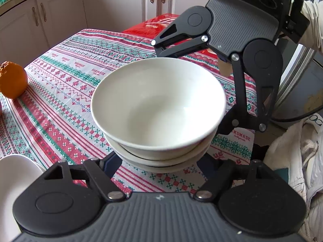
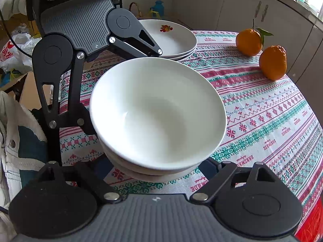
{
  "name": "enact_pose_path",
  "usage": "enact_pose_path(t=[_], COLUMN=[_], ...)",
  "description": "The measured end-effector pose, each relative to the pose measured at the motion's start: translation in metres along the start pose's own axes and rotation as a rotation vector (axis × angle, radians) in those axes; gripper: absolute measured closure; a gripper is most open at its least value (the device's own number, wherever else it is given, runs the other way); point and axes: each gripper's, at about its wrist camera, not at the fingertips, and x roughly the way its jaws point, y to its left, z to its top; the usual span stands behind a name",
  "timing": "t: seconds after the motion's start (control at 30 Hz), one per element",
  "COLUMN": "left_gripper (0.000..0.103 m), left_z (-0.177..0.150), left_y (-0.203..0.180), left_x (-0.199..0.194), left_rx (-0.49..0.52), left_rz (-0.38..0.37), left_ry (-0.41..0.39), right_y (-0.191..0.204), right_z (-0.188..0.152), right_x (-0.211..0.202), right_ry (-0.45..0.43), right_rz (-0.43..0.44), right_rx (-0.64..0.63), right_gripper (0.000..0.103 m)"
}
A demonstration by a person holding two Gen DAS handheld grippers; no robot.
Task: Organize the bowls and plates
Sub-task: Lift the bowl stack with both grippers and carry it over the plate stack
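A stack of white bowls point(image 1: 159, 109) sits on the patterned tablecloth point(image 1: 60, 92), seen also in the right wrist view point(image 2: 157, 111). My left gripper point(image 1: 161, 161) has its jaws spread wide around the near side of the stack, fingertips hidden under the bowls. My right gripper point(image 2: 159, 167) straddles the opposite side the same way; it shows in the left wrist view point(image 1: 191, 92) behind the stack. Whether the fingers press on the bowls is hidden. A stack of white plates point(image 2: 171, 40) with a fruit print stands behind the bowls in the right wrist view.
Two oranges point(image 2: 262, 50) lie on the tablecloth, one also in the left wrist view point(image 1: 13, 80). A white dish edge point(image 1: 14, 181) is at lower left. A red bag point(image 1: 159, 26) sits beyond the table. Cabinets point(image 1: 60, 16) stand behind. White clothing point(image 1: 298, 161) is right.
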Motion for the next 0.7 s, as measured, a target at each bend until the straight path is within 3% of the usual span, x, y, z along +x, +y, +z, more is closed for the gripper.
enact_pose_path(t=[0.4, 0.7], left_gripper=[0.024, 0.024], left_z=[-0.010, -0.032], left_y=[0.002, 0.028], left_x=[-0.044, -0.088], left_rx=[0.006, -0.039], left_rz=[0.062, 0.137], left_ry=[-0.062, -0.104], right_y=[0.019, 0.032], right_z=[0.035, 0.092], right_x=[-0.018, -0.013], right_ry=[-0.025, -0.049], right_rz=[-0.054, -0.073], right_rx=[-0.055, -0.164], right_gripper=[0.011, 0.011])
